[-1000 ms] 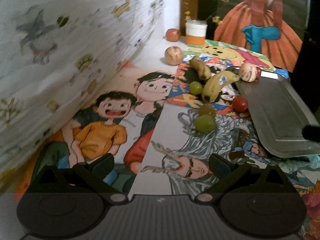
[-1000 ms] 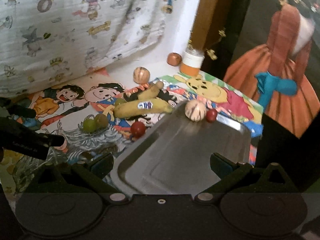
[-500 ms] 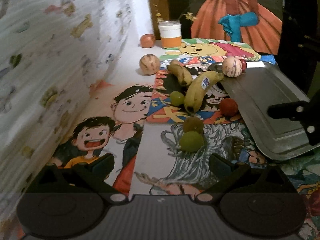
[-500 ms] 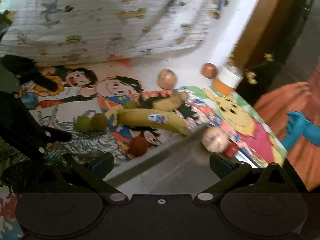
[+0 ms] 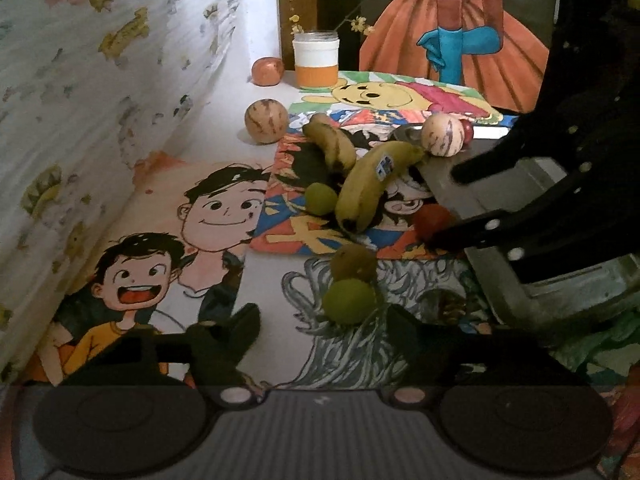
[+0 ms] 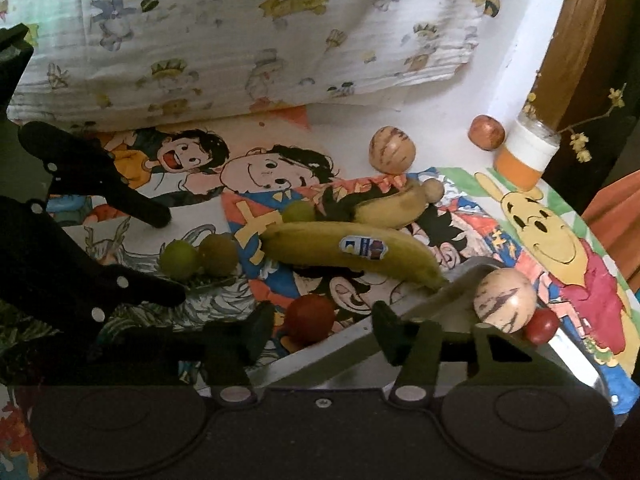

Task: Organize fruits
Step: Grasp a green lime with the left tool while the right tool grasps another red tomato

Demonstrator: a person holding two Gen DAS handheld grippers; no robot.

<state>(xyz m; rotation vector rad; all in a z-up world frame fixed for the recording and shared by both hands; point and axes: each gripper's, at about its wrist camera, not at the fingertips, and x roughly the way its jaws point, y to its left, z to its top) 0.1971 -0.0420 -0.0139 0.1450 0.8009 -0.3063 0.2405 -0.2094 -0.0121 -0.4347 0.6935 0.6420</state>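
Low in the right wrist view, the right claw is spread wide around the red fruit, which lies just beside the metal tray rim. The left claw, also spread and empty, faces the green fruit at lower centre. If the right one closes off-centre, the round fruit may roll away, or a finger may catch the rim.

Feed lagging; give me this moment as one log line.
left gripper: open, before round green fruit | right gripper: open, straddling round red fruit | grey metal tray: beside
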